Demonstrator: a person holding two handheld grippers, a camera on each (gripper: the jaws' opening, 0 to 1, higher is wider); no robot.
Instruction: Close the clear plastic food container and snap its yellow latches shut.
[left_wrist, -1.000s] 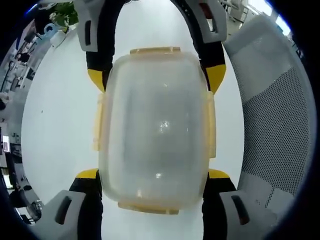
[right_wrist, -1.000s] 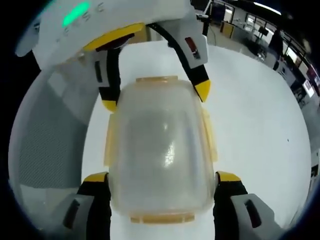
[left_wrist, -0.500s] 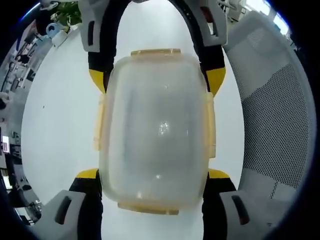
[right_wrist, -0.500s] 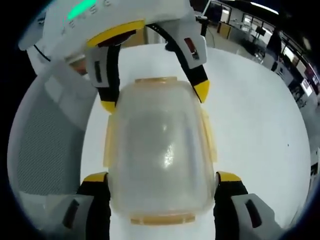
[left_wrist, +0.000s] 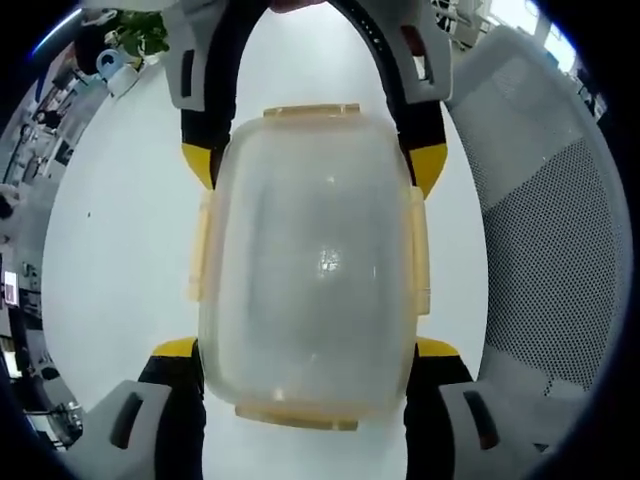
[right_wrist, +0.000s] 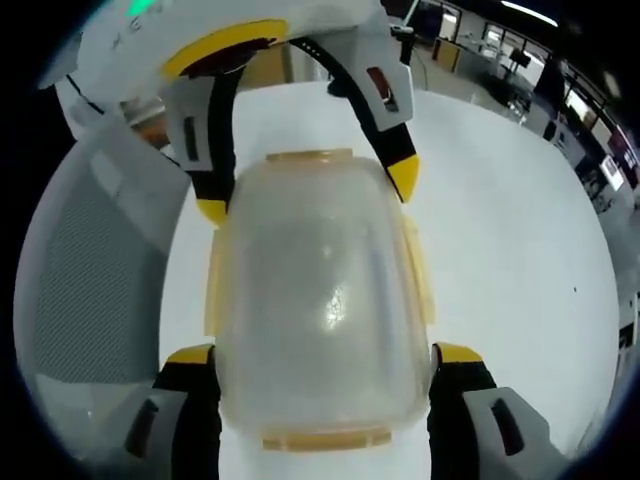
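Both tools' tips hide behind the cloudy container (left_wrist: 310, 265); grip unclear.

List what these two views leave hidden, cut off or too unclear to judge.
- Left gripper view: the container hides the table under it; its cloudy lid hides any contents.
- Both views: whether the yellow latches are snapped home is too unclear to judge.
- Right gripper view: the right gripper has its jaw bases cut off by the bottom edge.
- Right gripper view: the left gripper is cut off at the top edge.
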